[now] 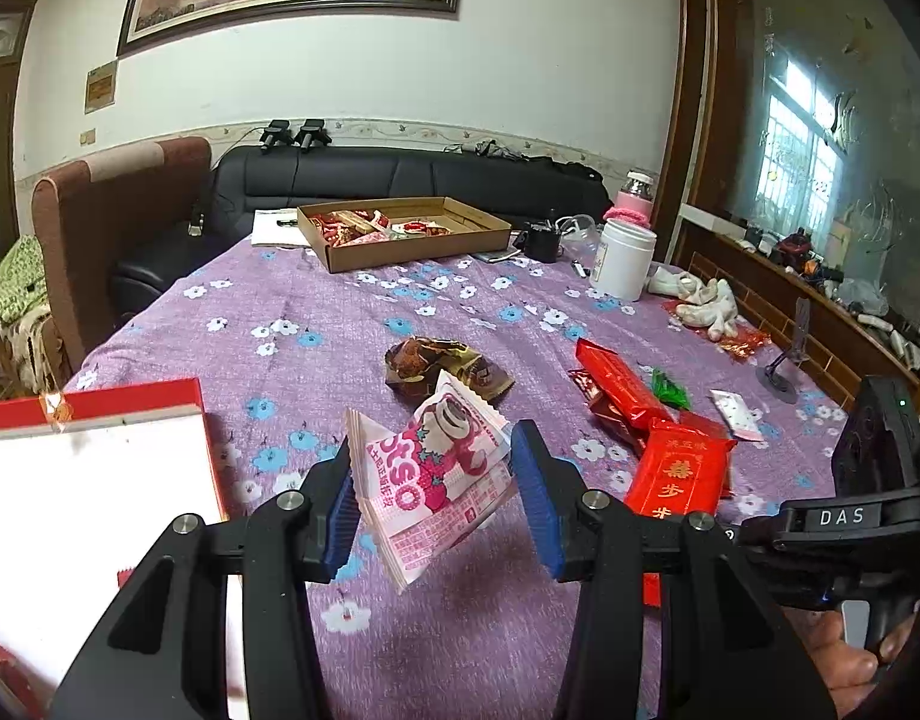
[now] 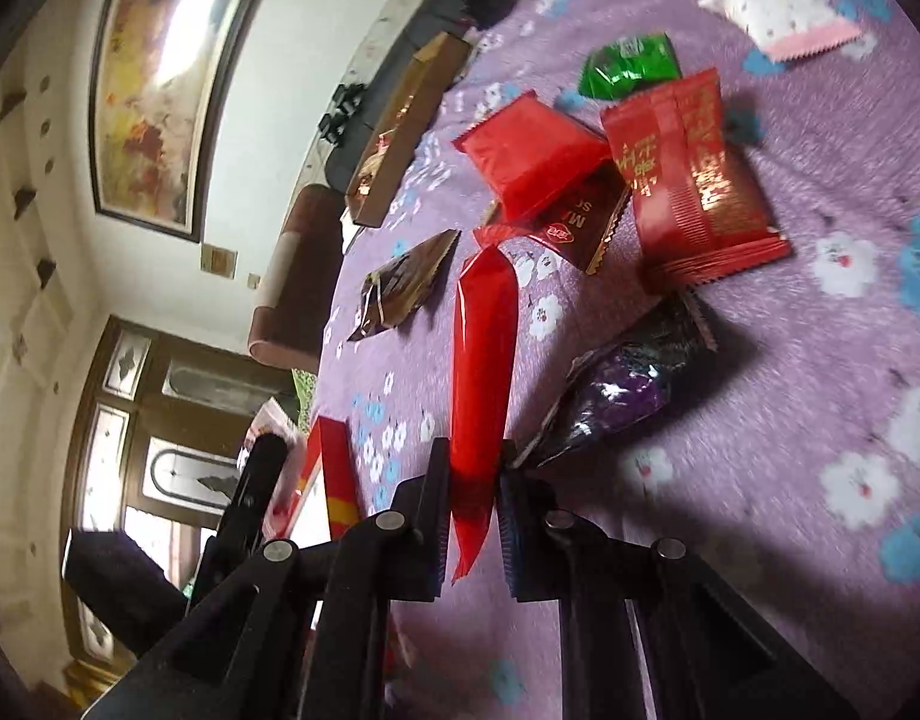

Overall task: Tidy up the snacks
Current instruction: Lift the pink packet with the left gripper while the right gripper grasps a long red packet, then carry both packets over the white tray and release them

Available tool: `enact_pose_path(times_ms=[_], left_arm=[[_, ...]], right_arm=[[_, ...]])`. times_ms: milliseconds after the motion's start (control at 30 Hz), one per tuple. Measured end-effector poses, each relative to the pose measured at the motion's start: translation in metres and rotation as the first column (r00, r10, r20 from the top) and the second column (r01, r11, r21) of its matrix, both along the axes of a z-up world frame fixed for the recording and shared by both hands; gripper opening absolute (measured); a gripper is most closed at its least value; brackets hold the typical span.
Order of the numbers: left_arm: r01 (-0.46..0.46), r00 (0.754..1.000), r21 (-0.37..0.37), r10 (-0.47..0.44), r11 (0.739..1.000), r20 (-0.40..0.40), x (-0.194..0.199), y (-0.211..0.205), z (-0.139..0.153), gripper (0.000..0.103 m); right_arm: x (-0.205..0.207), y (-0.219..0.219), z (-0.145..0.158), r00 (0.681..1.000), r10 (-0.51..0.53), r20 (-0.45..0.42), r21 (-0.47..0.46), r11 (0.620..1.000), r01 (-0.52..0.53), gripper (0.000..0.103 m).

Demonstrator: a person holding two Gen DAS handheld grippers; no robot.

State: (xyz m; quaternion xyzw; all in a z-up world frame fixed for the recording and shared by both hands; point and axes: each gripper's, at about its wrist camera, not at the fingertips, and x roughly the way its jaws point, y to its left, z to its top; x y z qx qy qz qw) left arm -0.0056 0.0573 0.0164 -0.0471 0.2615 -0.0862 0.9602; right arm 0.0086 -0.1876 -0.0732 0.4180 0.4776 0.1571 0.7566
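While both tools hover low over the purple flowered surface [image 1: 316, 312], each has a snack between its fingers. Nearest the left camera, the left tool [image 1: 433, 492] has its blue pads set fairly wide, with a pink-and-white packet [image 1: 436, 474] hanging crookedly between them; whether both pads press it firmly cannot be told, and it looks the likelier of the two to slip free. A red-rimmed white box [image 1: 88, 480] lies just beside that tool, on its left. On the right side, the right tool [image 2: 473, 516] is nearly closed on the lower end of a long red packet [image 2: 483, 372], most of which sticks out beyond the fingers; held by so little, it could swing or pull out. A dark purple packet [image 2: 628, 378] lies just beside those fingers and could be nudged. Farther out sits a loose heap of red packets [image 2: 694, 180] and a green packet [image 2: 631, 66], with a brown packet [image 1: 442, 366] apart from them. Farthest away, the cardboard tray [image 1: 460, 240] already holds snacks, judged to be one possible destination; carrying across the heap risks scattering it.
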Motion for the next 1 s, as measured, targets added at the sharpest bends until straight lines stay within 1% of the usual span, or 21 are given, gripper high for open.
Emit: enact_pose_path(times_ms=[67, 133, 200, 300, 433, 533, 700, 767, 867, 1000], left_arm=[[0.004, 1.000, -0.020, -0.004, 1.000, -0.009, -0.009, 0.004, 0.000, 0.045], [-0.006, 1.000, -0.019, 0.006, 1.000, -0.007, -0.019, 0.010, -0.001, 0.045], [-0.013, 1.000, -0.027, 0.013, 1.000, -0.011, -0.028, 0.019, 0.000, 0.045], [-0.049, 0.999, -0.028, 0.049, 0.998, 0.003, -0.046, 0.040, 0.006, 0.045], [-0.134, 0.991, -0.008, 0.134, 0.991, 0.023, -0.069, 0.078, 0.013, 0.045], [-0.213, 0.977, 0.006, 0.213, 0.977, 0.025, -0.086, 0.114, 0.015, 0.046], [-0.311, 0.950, 0.040, 0.309, 0.950, 0.038, -0.109, 0.155, 0.019, 0.046], [-0.337, 0.941, 0.060, 0.335, 0.940, 0.040, -0.114, 0.166, 0.020, 0.046], [-0.352, 0.936, 0.096, 0.351, 0.931, 0.026, -0.116, 0.174, 0.017, 0.046], [-0.362, 0.931, 0.126, 0.365, 0.924, 0.003, -0.117, 0.176, 0.009, 0.046]], right_arm=[[-0.008, -0.002, 0.004, 1.000, 0.006, 0.011, -0.011, 1.000, -0.006, 0.014], [-0.010, 0.002, 0.009, 1.000, 0.020, 0.025, -0.014, 1.000, -0.019, 0.014], [-0.013, 0.010, 0.015, 0.999, 0.031, 0.039, -0.017, 0.999, -0.030, 0.014], [-0.012, 0.026, 0.023, 0.996, 0.069, 0.064, -0.023, 0.997, -0.068, 0.014], [-0.009, 0.056, 0.031, 0.987, 0.136, 0.086, -0.028, 0.991, -0.134, 0.013], [-0.009, 0.084, 0.039, 0.973, 0.205, 0.107, -0.050, 0.978, -0.201, 0.013], [-0.009, 0.143, 0.056, 0.929, 0.340, 0.148, -0.088, 0.940, -0.330, 0.013], [-0.009, 0.168, 0.058, 0.905, 0.399, 0.150, -0.095, 0.916, -0.389, 0.013], [-0.013, 0.209, 0.059, 0.862, 0.486, 0.143, -0.118, 0.873, -0.472, 0.013], [-0.029, 0.258, 0.057, 0.794, 0.592, 0.138, -0.174, 0.804, -0.569, 0.013]])
